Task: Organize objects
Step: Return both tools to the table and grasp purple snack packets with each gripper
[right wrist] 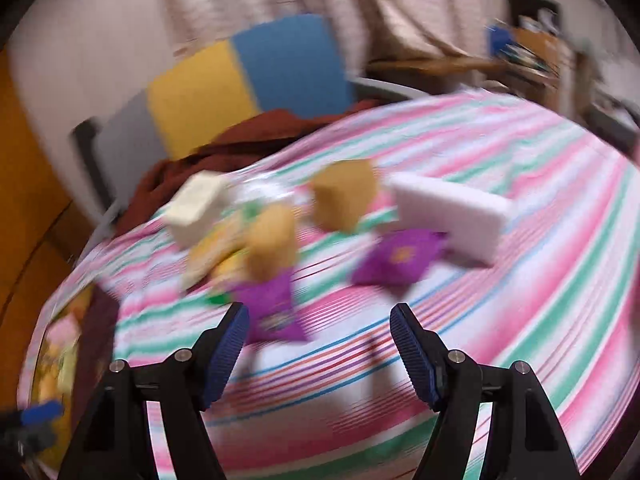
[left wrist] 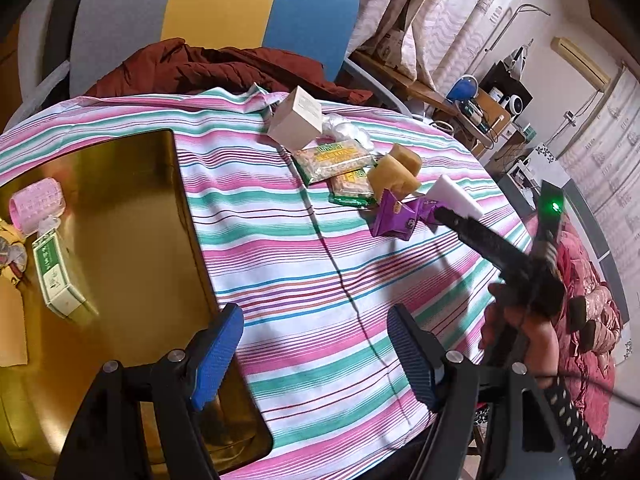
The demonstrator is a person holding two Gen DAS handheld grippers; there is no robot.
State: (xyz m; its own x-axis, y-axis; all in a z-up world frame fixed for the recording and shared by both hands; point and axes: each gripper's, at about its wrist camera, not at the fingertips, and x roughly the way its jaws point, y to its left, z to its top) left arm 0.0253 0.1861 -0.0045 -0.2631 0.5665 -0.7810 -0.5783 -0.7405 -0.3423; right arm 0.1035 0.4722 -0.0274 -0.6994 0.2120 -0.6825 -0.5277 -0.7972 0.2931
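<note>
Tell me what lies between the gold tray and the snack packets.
Only bare striped tablecloth lies between the gold tray and the snack packets; the left wrist view shows this stretch clearly.

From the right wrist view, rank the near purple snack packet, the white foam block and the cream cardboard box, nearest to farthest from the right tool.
1. Near purple snack packet, just beyond the left pad.
2. White foam block, farther, right of centre.
3. Cream cardboard box, far left, by the cloth's edge; close to the block.

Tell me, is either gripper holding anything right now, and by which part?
Nothing is held. The left gripper and right gripper both stand open with only the striped cloth between their fingers.
</note>
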